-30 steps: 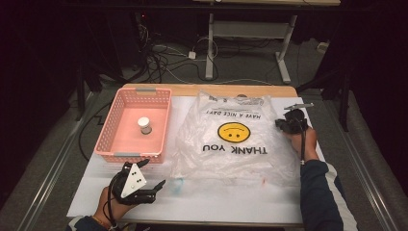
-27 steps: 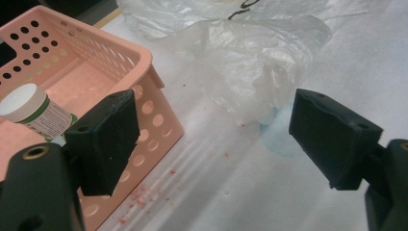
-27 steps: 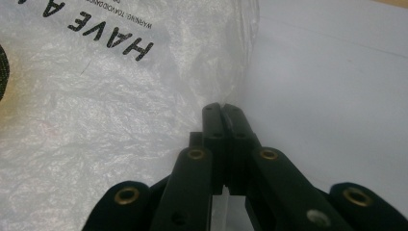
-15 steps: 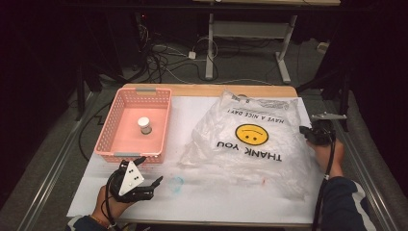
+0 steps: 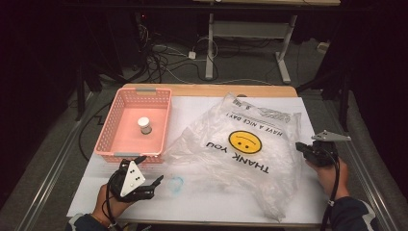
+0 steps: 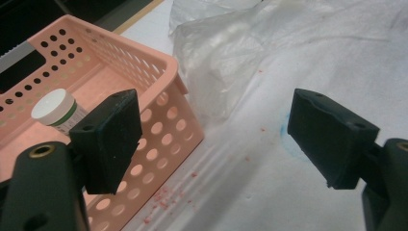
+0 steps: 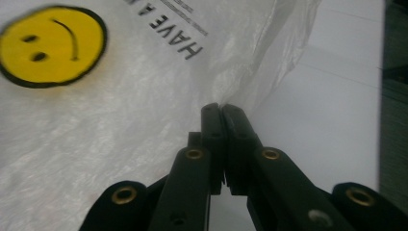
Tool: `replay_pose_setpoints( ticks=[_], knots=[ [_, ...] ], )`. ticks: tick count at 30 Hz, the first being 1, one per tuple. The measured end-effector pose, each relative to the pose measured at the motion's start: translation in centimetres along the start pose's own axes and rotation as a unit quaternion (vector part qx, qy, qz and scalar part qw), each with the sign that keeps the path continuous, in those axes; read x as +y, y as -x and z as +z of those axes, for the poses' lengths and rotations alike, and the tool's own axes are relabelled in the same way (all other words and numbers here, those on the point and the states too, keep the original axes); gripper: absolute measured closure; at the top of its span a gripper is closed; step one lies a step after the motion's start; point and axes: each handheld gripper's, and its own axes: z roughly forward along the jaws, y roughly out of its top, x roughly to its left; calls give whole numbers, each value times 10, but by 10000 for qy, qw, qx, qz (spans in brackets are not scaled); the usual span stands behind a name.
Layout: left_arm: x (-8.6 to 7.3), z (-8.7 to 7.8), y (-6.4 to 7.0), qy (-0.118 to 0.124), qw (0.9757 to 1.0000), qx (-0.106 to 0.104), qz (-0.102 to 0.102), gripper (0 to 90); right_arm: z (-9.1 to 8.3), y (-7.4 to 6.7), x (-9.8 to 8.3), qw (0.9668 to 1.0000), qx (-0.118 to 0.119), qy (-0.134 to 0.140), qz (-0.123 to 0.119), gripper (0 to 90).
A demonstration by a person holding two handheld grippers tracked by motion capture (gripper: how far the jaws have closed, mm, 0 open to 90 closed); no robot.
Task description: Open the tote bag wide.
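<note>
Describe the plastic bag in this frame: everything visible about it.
The plastic bag is thin, translucent and crinkled, printed with a yellow smiley face and black "THANK YOU" and "HAVE A NICE DAY" lettering. It lies spread across the white-covered table, its left end close beside the pink basket. The right gripper is shut on its right edge, lifting the film there into a ridge.

- At ten o'clock of my left gripper (image 5: 144, 179), the pink basket (image 5: 108, 143) blocks passage.
- At two o'clock, the plastic bag (image 5: 240, 159) sprawls.
- Bare table (image 5: 202, 197) lies between them.
</note>
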Motion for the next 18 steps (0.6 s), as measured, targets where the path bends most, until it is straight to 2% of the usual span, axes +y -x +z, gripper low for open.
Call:
replay_pose_setpoints(
  ticks=[1,4,6,7,9,13,15,18],
  knots=[
    [0,0,-1,-8,10000,20,-25,189,-2,-3,1,9999,73,66,-23,879],
    [-1,-2,-2,-6,9999,50,-104,189,-8,-11,4,9995,100,135,-250,771],
    [0,-1,-3,15,9999,63,-99,189,-13,-14,6,9983,101,386,-415,594],
    [0,-1,-3,3,9999,64,-98,189,-16,-16,6,9975,97,570,-411,550],
    [0,1,-3,-31,9999,61,-92,189,-22,-18,9,9965,104,714,-433,502],
    [-1,2,-3,-59,9999,35,-78,189,-32,-27,15,9935,-18,916,-671,447],
    [-1,2,-3,-71,9999,30,-74,189,-36,-33,18,9929,-47,989,-666,412],
    [-1,2,-2,-68,10000,11,-34,189,-42,-43,23,9904,-34,1125,-805,379]
  ],
)
